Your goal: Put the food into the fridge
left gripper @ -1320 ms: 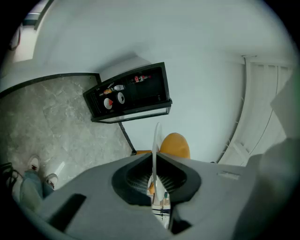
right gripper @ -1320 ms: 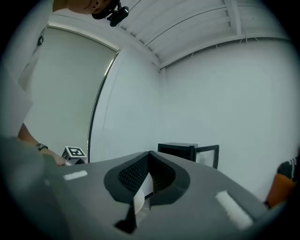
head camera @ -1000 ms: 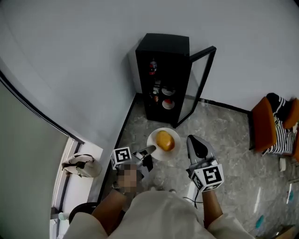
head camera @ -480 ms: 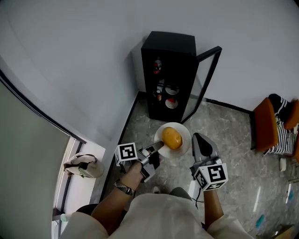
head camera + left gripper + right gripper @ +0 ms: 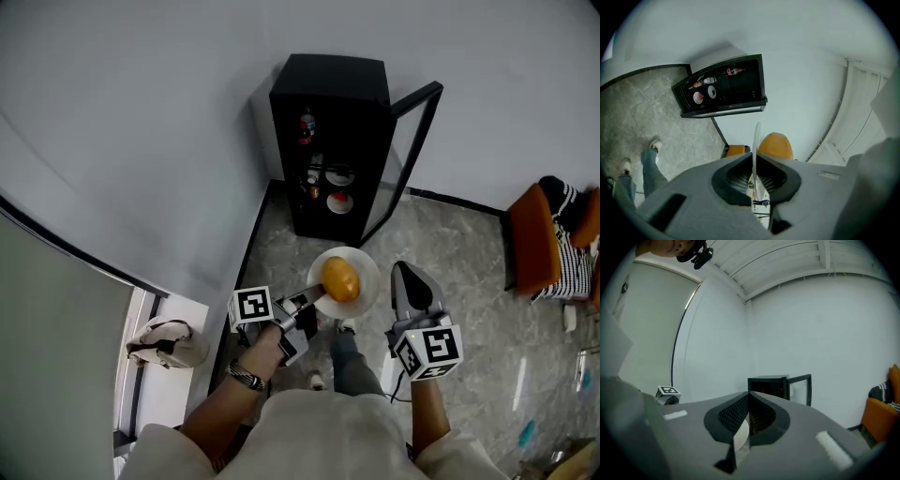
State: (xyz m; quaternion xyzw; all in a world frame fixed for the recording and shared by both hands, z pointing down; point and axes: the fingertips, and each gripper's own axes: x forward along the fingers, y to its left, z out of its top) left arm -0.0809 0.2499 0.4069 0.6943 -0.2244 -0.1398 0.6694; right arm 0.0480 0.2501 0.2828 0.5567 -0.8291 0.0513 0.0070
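A white plate [image 5: 367, 266] carries an orange rounded food item [image 5: 340, 277]. My left gripper [image 5: 314, 298] is shut on the plate's near-left rim and holds it level above the floor. In the left gripper view the plate's edge [image 5: 756, 140] runs between the jaws, with the food [image 5: 776, 146] just past them. My right gripper [image 5: 405, 275] hovers just right of the plate with its jaws together and nothing in them. The black fridge [image 5: 328, 141] stands ahead against the wall with its glass door [image 5: 405, 155] swung open to the right; it also shows as the fridge [image 5: 724, 89] and the fridge [image 5: 769, 385].
Bottles and small dishes [image 5: 335, 192] sit on the fridge shelves. An orange chair [image 5: 530, 258] with striped cloth stands at the right. A beige bag [image 5: 169, 342] lies at the left by the window sill. The person's leg and shoes [image 5: 345, 339] show below the plate on the marble floor.
Both grippers and the plate moved slightly right and closer to the fridge. The person's leg and shoes now show under the plate. The grip on the rim is unchanged.
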